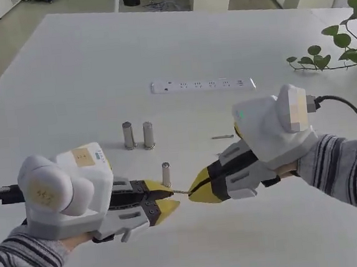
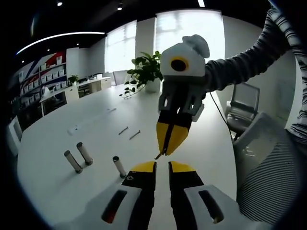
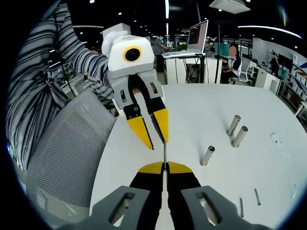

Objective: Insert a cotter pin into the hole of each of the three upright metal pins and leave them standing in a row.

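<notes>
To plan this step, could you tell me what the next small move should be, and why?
Probably close the left gripper on the cotter pin: the right gripper, shut, holds one end, and its free tip reaches the left's open jaws.

The left gripper [image 1: 168, 199] and the right gripper [image 1: 192, 193] were held tip to tip, pointed at each other. The left jaws were parted a little. The right jaws were pressed together on a cotter pin [image 1: 180, 192], which stuck out toward the left gripper. Both forearms were covered by striped sleeves [image 1: 347, 169].
</notes>
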Action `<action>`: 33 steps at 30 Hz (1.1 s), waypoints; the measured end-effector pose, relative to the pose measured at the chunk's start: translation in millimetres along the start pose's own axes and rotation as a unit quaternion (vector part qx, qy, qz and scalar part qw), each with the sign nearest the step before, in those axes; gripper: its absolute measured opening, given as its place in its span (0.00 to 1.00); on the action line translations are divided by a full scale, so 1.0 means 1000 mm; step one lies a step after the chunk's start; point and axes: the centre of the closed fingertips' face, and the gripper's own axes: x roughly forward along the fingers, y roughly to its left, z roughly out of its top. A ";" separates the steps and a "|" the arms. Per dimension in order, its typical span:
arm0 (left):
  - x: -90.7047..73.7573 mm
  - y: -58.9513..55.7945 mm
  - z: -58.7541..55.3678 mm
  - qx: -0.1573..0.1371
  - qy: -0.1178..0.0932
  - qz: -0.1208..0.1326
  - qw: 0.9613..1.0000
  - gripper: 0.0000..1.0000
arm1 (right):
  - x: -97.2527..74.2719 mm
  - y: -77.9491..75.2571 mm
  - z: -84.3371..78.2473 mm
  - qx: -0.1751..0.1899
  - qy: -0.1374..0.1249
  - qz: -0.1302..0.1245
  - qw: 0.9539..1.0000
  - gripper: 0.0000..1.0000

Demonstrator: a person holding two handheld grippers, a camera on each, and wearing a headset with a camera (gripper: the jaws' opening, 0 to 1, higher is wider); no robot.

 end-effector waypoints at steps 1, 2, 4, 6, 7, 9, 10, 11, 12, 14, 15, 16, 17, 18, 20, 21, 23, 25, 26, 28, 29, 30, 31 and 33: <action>0.000 0.002 0.000 -0.001 -0.002 0.006 1.000 0.08 | -0.001 -0.004 -0.001 0.005 -0.002 -0.006 1.000 0.00; 0.000 0.006 -0.001 -0.008 -0.005 0.020 1.000 0.08 | -0.001 -0.006 -0.001 0.010 -0.002 -0.010 1.000 0.00; 0.001 0.013 -0.003 -0.010 -0.009 0.044 0.999 0.07 | -0.001 -0.011 -0.003 0.008 0.003 -0.018 1.000 0.00; 0.001 0.018 -0.005 -0.018 -0.011 0.061 0.998 0.08 | -0.001 -0.018 -0.006 0.007 0.007 -0.029 1.000 0.00; 0.002 0.020 -0.006 -0.023 -0.014 0.068 0.997 0.08 | -0.001 -0.022 -0.007 0.009 0.009 -0.034 0.999 0.00; 0.003 0.025 -0.008 -0.029 -0.016 0.084 0.996 0.08 | -0.001 -0.028 -0.008 0.010 0.011 -0.041 0.999 0.00; 0.004 0.027 -0.009 -0.030 -0.017 0.093 0.995 0.09 | -0.001 -0.031 -0.009 0.011 0.012 -0.044 0.999 0.00; 0.005 0.029 -0.010 -0.034 -0.018 0.102 0.994 0.10 | -0.001 -0.033 -0.010 0.012 0.012 -0.047 0.999 0.00; 0.006 0.031 -0.010 -0.039 -0.019 0.107 0.993 0.10 | 0.000 -0.035 -0.010 0.013 0.013 -0.048 0.999 0.00; 0.008 0.036 -0.013 -0.042 -0.014 0.125 0.991 0.11 | 0.002 -0.037 -0.010 0.013 0.015 -0.052 0.998 0.00; 0.010 0.038 -0.014 -0.045 -0.015 0.129 0.991 0.11 | 0.002 -0.038 -0.010 0.013 0.015 -0.053 0.998 0.00; 0.011 0.041 -0.014 -0.052 -0.018 0.138 0.989 0.12 | 0.004 -0.040 -0.009 0.015 0.016 -0.054 0.998 0.00; 0.012 0.043 -0.014 -0.054 -0.020 0.143 0.988 0.13 | 0.004 -0.041 -0.010 0.016 0.016 -0.056 0.998 0.00; 0.014 0.046 -0.015 -0.055 -0.020 0.149 0.987 0.14 | 0.006 -0.042 -0.010 0.015 0.020 -0.059 0.998 0.00; 0.017 0.050 -0.018 -0.057 -0.016 0.162 0.985 0.15 | 0.007 -0.046 -0.012 0.016 0.027 -0.065 0.997 0.00; 0.019 0.051 -0.019 -0.055 -0.013 0.163 0.985 0.15 | 0.008 -0.046 -0.012 0.016 0.028 -0.066 0.997 0.00; 0.023 0.054 -0.024 -0.059 -0.008 0.173 0.983 0.16 | 0.009 -0.050 -0.014 0.018 0.031 -0.069 0.997 0.00; 0.025 0.057 -0.027 -0.061 -0.006 0.177 0.982 0.16 | 0.011 -0.053 -0.016 0.020 0.036 -0.073 0.996 0.00; 0.027 0.058 -0.029 -0.058 -0.002 0.182 0.981 0.16 | 0.011 -0.055 -0.018 0.016 0.042 -0.075 0.996 0.00; 0.030 0.063 -0.032 -0.061 0.000 0.191 0.980 0.17 | 0.013 -0.058 -0.020 0.018 0.048 -0.077 0.996 0.00; 0.032 0.065 -0.033 -0.064 0.000 0.193 0.979 0.17 | 0.014 -0.060 -0.021 0.020 0.050 -0.078 0.995 0.00; 0.034 0.068 -0.035 -0.066 0.002 0.197 0.978 0.17 | 0.014 -0.062 -0.021 0.020 0.050 -0.078 0.995 0.00; 0.036 0.069 -0.035 -0.069 0.002 0.199 0.978 0.16 | 0.015 -0.063 -0.022 0.021 0.050 -0.077 0.996 0.00; 0.039 0.075 -0.037 -0.074 0.004 0.207 0.975 0.16 | 0.017 -0.065 -0.023 0.022 0.052 -0.076 0.995 0.00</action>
